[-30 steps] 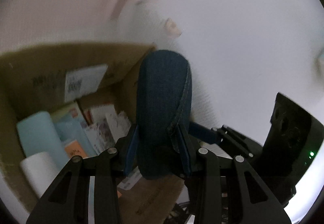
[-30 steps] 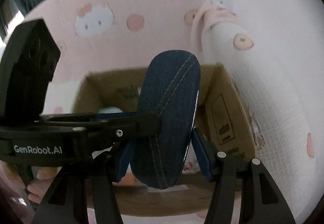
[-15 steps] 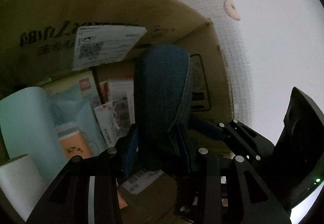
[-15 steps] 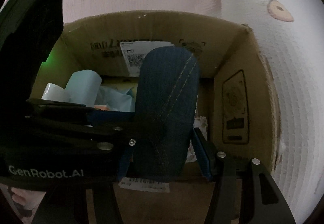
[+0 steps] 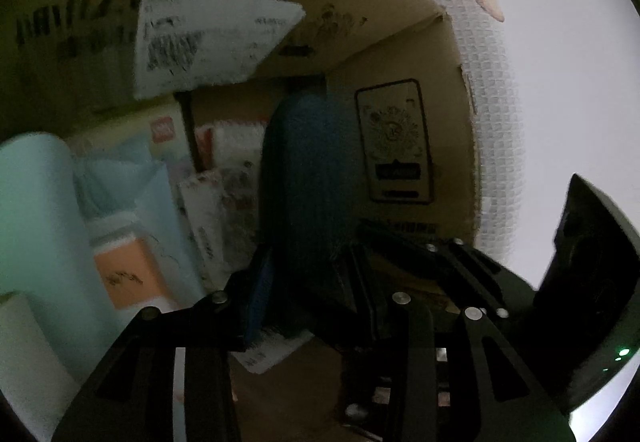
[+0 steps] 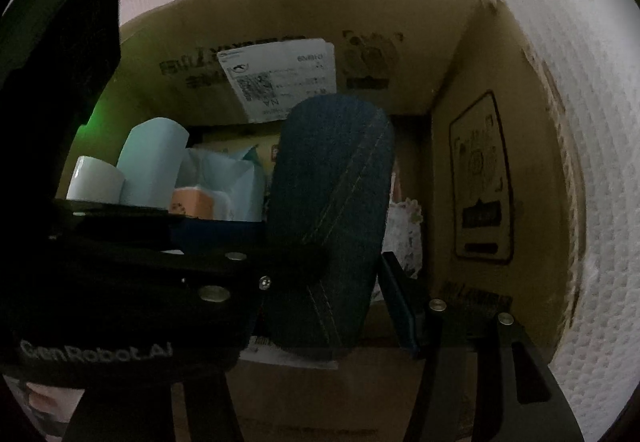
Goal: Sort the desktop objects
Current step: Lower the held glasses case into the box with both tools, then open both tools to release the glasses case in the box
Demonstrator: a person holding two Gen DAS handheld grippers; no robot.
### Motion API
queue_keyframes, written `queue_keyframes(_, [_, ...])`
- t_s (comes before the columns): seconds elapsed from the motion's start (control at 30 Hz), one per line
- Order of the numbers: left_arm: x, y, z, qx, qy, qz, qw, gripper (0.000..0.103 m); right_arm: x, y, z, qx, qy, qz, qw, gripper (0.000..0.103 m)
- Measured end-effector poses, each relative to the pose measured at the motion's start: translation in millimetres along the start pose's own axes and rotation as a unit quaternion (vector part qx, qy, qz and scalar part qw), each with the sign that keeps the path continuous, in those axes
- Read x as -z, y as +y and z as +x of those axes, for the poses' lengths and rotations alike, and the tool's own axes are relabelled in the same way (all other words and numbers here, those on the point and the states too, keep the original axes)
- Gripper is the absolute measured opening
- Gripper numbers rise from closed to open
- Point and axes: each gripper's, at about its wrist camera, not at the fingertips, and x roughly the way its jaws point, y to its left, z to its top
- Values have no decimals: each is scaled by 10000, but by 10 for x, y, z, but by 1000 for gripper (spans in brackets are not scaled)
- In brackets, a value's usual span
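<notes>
While both grippers reach into the cardboard box [image 5: 400, 54], a denim pouch [image 5: 312, 178] stands upright between their fingers.

From the left wrist view, the left gripper [image 5: 308, 282] has just been opening its jaws with the pouch between them; blur hides whether the pads press it. Pale blue rolls [image 5: 36, 210] and an orange packet [image 5: 128, 274] lie toward the box's left wall, a white shipping label [image 5: 200, 42] on its far wall. From the right wrist view, the right gripper [image 6: 332, 302] straddles the pouch [image 6: 332, 210]; its right blue pad [image 6: 400, 306] stands apart from the fabric, so I cannot tell whether it pinches. The left gripper's black body [image 6: 60, 82] crosses in from the left, by the box's left wall.
</notes>
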Motion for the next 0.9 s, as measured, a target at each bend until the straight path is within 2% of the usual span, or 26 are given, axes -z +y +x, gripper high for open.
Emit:
queue_keyframes(0.07, [2, 31, 14, 128, 59, -191, 9997, 53, -9, 11, -3, 12, -14, 15, 10000, 55])
queue_keyframes(0.1, [4, 32, 8, 77, 17, -197, 9998, 55, -18, 18, 2, 25, 10, 22, 10000, 55])
queue_keyframes(0.23, [26, 3, 5, -71, -61, -40, 9999, 56, -19, 163, 18, 213, 113, -13, 9997, 55])
queue_keyframes(0.47, [29, 7, -50, -54, -281, -6, 9996, 61, 23, 3, -28, 111, -1, 215, 9997, 55])
queue_keyframes(0.6, [27, -6, -92, -115, -392, 55, 9991, 65, 67, 19, -101, 329, 1, 321, 9989, 56])
queue_keyframes(0.7, [45, -18, -150, -126, -499, 72, 9986, 66, 175, 18, -166, 609, 67, 258, 9978, 62])
queue_keyframes(0.77, [60, -45, -223, -197, -614, 183, 9978, 68, 220, 21, -202, 960, 138, 411, 9944, 63])
queue_keyframes(0.9, [170, -207, -353, -481, -902, 799, 9916, 74, 355, -40, -379, 852, 1, 943, 9919, 63])
